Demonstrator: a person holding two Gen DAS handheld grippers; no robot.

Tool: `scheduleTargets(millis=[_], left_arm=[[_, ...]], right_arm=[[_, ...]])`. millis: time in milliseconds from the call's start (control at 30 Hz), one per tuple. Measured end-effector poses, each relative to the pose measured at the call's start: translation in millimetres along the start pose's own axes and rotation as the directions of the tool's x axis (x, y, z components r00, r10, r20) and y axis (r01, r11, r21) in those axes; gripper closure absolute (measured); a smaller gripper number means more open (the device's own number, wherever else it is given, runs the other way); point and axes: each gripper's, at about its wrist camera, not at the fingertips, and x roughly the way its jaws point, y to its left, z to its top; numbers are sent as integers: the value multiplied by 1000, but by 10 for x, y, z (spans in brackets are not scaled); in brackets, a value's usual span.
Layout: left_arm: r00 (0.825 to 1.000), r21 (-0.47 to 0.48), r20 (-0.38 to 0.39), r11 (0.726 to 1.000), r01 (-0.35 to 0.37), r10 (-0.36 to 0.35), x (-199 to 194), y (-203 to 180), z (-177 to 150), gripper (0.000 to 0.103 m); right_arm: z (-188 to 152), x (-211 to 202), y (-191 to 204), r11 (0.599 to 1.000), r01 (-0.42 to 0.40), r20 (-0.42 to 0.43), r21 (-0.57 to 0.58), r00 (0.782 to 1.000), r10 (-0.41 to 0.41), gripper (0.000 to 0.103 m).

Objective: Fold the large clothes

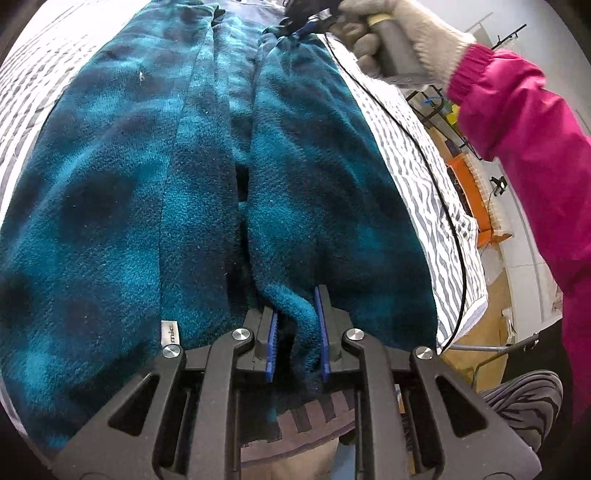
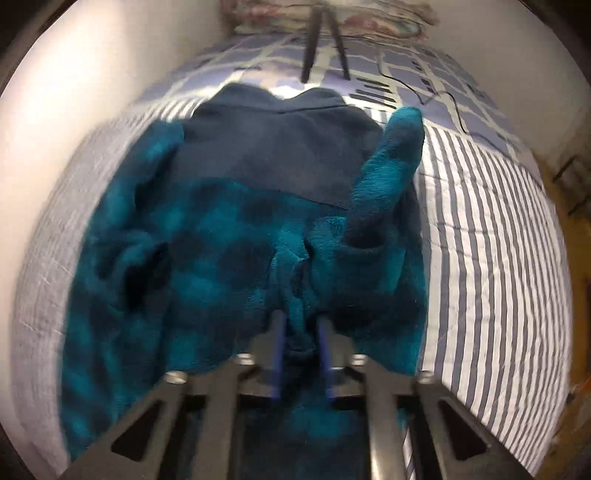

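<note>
Pinching a ridge of teal fleece (image 1: 118, 206), the left gripper (image 1: 297, 343) clamps the cloth between its blue pads so the edge can be lifted. At 1 o'clock in its view, the gloved hand (image 1: 388, 33) carries the right gripper (image 2: 302, 350), likewise closed on a bunched fold, probably to raise both ends together. Most of the fleece lies spread on the striped bed (image 2: 487, 240).

It was a home bedroom. A bed (image 2: 491, 236) with a grey-and-white striped quilt filled most of the view, floral pillows (image 2: 369, 18) lay at its far end, pale walls (image 2: 55, 92) rose beside the bed, and a wooden floor (image 1: 484, 332) ran beside it.
</note>
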Motion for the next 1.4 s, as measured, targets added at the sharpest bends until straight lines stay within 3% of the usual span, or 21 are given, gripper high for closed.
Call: scheduleTargets(millis=[67,167,200,267,333,400,467,533,633,700,800,967,1067,1167,1267,1400], left_arm=[[1000,7,7,1000,5,-5,-42,-19,-27,88],[1000,10,7,1000,7,-7,-59,-24,-60,88],[1000,9,4,1000,5,-6,-47,-20,-59,88],[1000,0,1,1000,7,-7,-27,-15,-40,88],[1000,5,2,1000,5,-5,-8,-17,5,88],[1000,8,2,1000,4,-4,-4,-15,22,88],[1000,7,3,1000,8,-8,-7,-17,23,88],[1000,13,4,1000,6,-6,-6,-16,11,88],[1000,12,6,1000,7,-7,-23,-12,0,88],[1000,9,10,1000,7,-7,-29,-23,-14,88],[1000,13,14,1000,2,-2,-38,-32,-25,88],[1000,29,13,999,-14,14,-7,-73,-52,88],[1000,37,11,999,-20,19,5,-102,-80,88],[1000,42,10,999,-1,1,-37,-111,-94,88],[999,44,30,999,27,-28,-163,-113,-110,87],[996,63,54,996,66,-69,-411,-138,-137,84]], right_arm=[[-9,-65,51,1000,-27,37,-7,999,27,98],[-81,-182,81,979,-202,141,-6,969,201,99],[-108,-101,100,972,-235,147,-17,961,235,99],[-144,166,128,976,-219,92,-18,971,219,99],[-150,194,87,964,-266,99,-12,959,266,97],[-114,69,-60,947,-322,121,18,940,318,90],[-113,-148,-256,920,-390,184,37,908,378,84],[-121,-329,-405,902,-428,249,53,881,403,84],[-171,-470,-691,905,-413,300,104,880,367,82],[-224,-442,-814,919,-374,303,126,897,323,82],[-203,-287,-795,922,-363,285,132,905,315,82],[-75,195,-527,965,-244,187,100,957,222,85],[-42,223,-485,973,-213,186,91,963,194,86],[-49,36,-493,977,-191,180,98,969,171,85],[-224,-385,-539,969,-233,226,87,951,208,83],[-747,-1076,-543,962,-272,261,36,931,254,83]])
